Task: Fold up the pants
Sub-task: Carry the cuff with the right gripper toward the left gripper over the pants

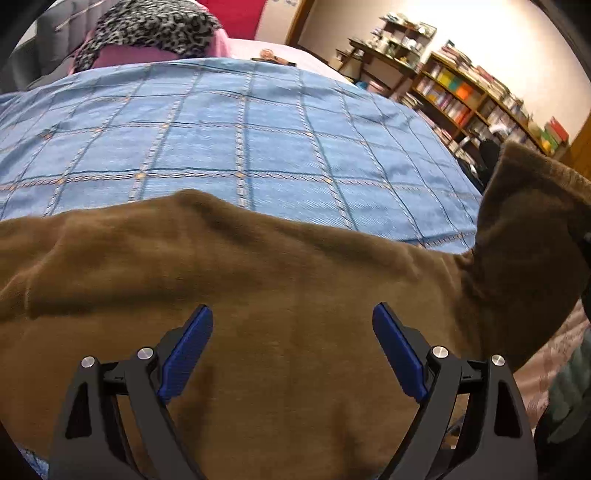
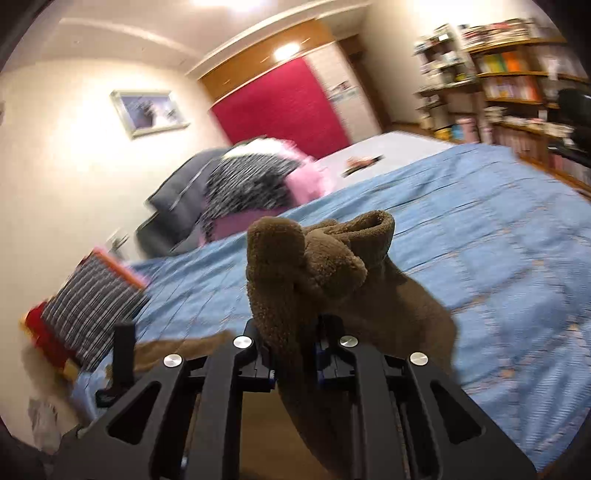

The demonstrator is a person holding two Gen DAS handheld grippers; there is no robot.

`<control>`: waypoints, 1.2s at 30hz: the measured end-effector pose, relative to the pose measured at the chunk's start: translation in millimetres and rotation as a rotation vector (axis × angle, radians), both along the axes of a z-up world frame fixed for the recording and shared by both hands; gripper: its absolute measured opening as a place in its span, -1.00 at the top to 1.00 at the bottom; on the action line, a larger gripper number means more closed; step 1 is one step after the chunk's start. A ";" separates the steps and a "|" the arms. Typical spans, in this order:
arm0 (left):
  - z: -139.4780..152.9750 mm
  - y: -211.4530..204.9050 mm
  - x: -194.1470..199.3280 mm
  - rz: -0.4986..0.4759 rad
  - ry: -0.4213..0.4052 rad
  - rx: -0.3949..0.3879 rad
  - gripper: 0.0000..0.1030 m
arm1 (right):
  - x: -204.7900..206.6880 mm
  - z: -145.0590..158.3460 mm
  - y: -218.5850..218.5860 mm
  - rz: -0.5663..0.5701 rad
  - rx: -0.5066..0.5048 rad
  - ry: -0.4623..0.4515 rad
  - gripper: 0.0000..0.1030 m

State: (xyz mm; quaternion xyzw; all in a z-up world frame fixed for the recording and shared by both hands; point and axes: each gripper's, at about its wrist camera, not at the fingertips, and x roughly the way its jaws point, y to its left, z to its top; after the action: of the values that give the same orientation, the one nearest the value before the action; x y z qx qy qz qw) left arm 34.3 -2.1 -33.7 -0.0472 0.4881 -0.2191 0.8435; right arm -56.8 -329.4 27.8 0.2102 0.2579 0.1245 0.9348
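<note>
Brown fleece pants (image 1: 258, 288) lie spread across the near part of a bed with a blue checked cover (image 1: 236, 133). My left gripper (image 1: 292, 321) is open, its blue pads wide apart just above the pants, holding nothing. At the right edge of the left wrist view one end of the pants (image 1: 532, 221) is lifted off the bed. My right gripper (image 2: 295, 354) is shut on that bunched end of the pants (image 2: 314, 258), which rises above the fingers and hangs down behind them over the blue cover (image 2: 498, 240).
Leopard-print and pink bedding (image 1: 147, 29) is piled at the head of the bed. A striped cushion (image 2: 92, 306) lies at the bed's left edge. Bookshelves (image 1: 480, 103) stand along the right wall. A small dark object (image 2: 362, 164) lies on the far bed.
</note>
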 end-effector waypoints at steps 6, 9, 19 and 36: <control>-0.9 40.8 6.2 0.086 -0.002 -0.022 -0.70 | 35.1 -26.7 98.9 0.210 -0.141 0.051 0.72; -0.2 60.6 6.7 0.124 -0.007 -0.033 -0.70 | 40.2 -44.0 138.4 0.274 -0.239 0.078 0.72; -6.5 106.1 9.6 0.222 0.010 -0.070 -0.70 | 44.8 -80.5 200.5 0.432 -0.350 0.144 0.72; 10.4 96.8 2.6 0.200 -0.015 -0.053 -0.70 | 35.8 -108.8 217.1 0.747 -0.224 0.204 0.05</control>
State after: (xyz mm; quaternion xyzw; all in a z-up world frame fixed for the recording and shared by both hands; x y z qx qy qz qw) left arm 36.9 94.7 -23.2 -0.1162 0.4688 -0.1470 0.8632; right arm -21.0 -112.3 -81.0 0.0100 0.4200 0.4051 0.8121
